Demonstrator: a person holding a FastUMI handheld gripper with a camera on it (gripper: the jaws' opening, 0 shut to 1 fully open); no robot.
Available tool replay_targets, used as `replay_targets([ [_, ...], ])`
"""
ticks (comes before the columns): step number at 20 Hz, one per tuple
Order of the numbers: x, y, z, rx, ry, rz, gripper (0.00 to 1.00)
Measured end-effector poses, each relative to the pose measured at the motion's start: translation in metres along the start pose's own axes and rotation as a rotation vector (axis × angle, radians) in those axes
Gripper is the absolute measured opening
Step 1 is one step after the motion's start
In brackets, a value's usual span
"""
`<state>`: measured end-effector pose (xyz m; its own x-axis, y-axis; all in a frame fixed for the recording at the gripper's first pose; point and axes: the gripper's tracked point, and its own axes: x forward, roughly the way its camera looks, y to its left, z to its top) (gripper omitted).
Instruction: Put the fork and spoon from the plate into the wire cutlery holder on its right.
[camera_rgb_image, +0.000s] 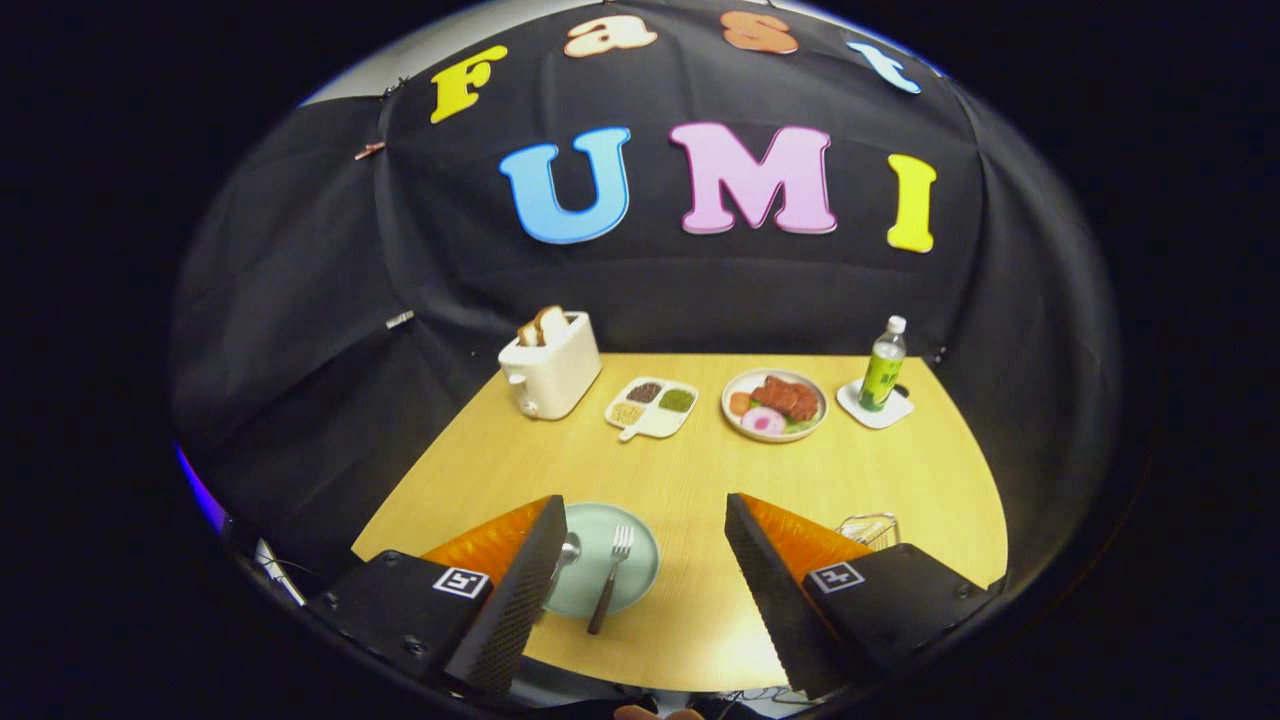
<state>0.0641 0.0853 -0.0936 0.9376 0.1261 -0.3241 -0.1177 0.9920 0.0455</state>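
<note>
- Your gripper (640, 570) is wide open, holding nothing, hovering above the table's (700, 480) near edge.
- Fork (612, 577) lies on the green plate (630, 590) between the fingers, toward 10 o'clock; spoon (566, 553) is half hidden by the left finger.
- Wire cutlery holder (868, 528) sits at 2 o'clock, behind the right finger.
- Judgement: first pick not started. Drop onto the fork handle and close.
- Toaster (550, 365) and food plate (774, 404) sit far back, irrelevant.

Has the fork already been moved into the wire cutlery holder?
No. The fork lies on the green plate between the open gripper fingers, apart from the wire cutlery holder.
</note>
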Motion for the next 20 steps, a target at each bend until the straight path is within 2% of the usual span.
replay_targets([
  [5,0.047,0.030,-0.061,-0.033,0.195,0.028,1.00],
  [10,0.090,0.038,-0.122,-0.083,0.371,0.016,1.00],
  [15,0.127,0.030,-0.157,-0.176,0.446,-0.021,0.95],
  [18,0.138,0.034,-0.180,-0.153,0.531,-0.015,0.92],
  [20,0.146,0.029,-0.186,-0.168,0.547,-0.043,0.82],
])
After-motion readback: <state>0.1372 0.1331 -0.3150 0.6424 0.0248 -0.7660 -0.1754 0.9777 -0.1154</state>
